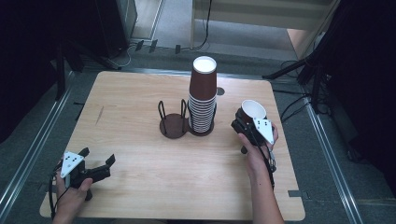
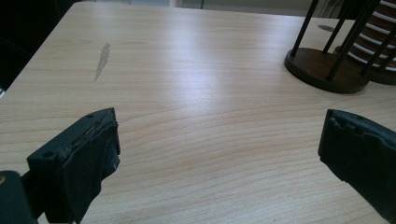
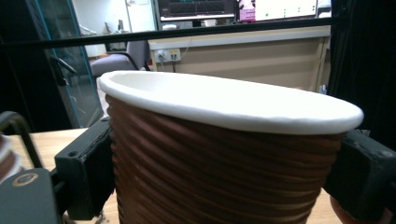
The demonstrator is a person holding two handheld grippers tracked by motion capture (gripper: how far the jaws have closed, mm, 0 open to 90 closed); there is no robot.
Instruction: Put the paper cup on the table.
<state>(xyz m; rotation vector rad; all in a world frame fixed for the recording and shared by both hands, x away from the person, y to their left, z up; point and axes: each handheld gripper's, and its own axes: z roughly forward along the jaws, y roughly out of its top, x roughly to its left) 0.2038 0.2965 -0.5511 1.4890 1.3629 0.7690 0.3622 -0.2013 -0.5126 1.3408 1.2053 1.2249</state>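
Note:
A brown ribbed paper cup (image 1: 251,111) with a white rim stands mouth up at the table's right side, and my right gripper (image 1: 246,122) is shut on it. In the right gripper view the cup (image 3: 224,154) sits squeezed between both black jaws. A tall stack of upside-down brown cups (image 1: 203,95) stands in one side of a dark wire cup holder (image 1: 173,122) at mid table; the holder's other ring is bare. My left gripper (image 1: 97,159) rests open near the front left corner, with only bare wood between its jaws in the left gripper view (image 2: 219,154).
The wooden table (image 1: 135,154) has rounded corners and a small dark mark (image 1: 99,115) at the left. The holder base (image 2: 324,70) lies ahead to the right of the left gripper. Cables and stands line the floor beyond the far edge.

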